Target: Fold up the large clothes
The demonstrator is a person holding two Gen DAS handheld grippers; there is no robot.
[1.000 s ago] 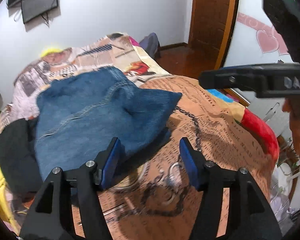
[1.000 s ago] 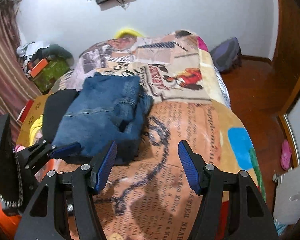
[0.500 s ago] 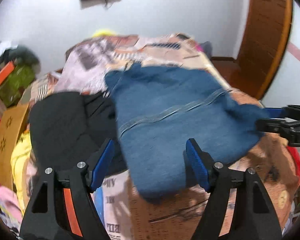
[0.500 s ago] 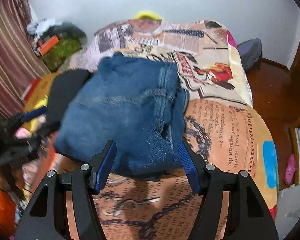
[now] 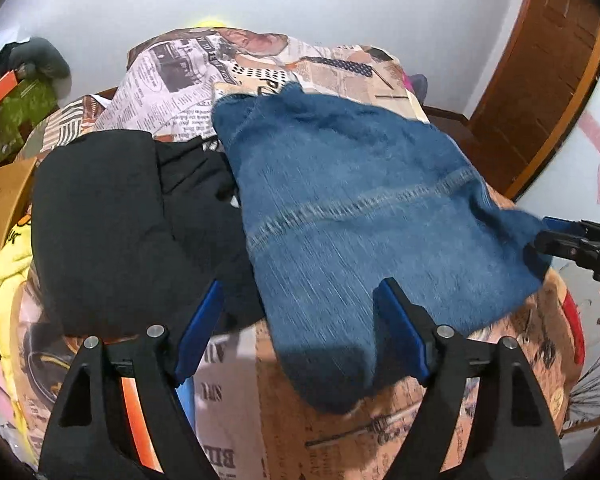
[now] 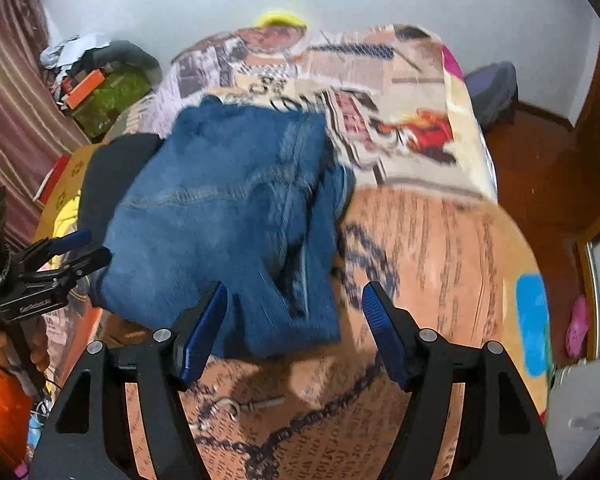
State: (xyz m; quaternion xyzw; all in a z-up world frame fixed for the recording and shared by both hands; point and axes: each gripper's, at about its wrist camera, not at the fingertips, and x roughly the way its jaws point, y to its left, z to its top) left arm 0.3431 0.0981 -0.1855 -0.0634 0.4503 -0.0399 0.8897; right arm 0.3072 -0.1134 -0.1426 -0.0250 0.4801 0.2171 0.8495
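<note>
Folded blue jeans (image 5: 364, 216) lie on the bed with the newspaper-print blanket (image 5: 180, 92); they also show in the right wrist view (image 6: 228, 216). My left gripper (image 5: 300, 328) is open and empty, hovering at the near edge of the jeans. My right gripper (image 6: 296, 332) is open and empty over the jeans' near right corner. The right gripper's fingertips (image 5: 560, 236) show in the left wrist view at the jeans' right edge. The left gripper shows in the right wrist view (image 6: 76, 256) at the jeans' left edge.
A folded black garment (image 5: 120, 220) lies left of the jeans. Yellow clothing (image 5: 8, 280) and a cardboard box (image 5: 0, 208) are further left. A wooden door (image 5: 540, 80) and wooden floor (image 6: 540, 168) are on the right. A cluttered pile (image 6: 100, 84) sits by the curtain.
Both grippers swung round and moved closer to the jeans. The left view turned left, bringing the black garment into sight. The jeans lie as before.
</note>
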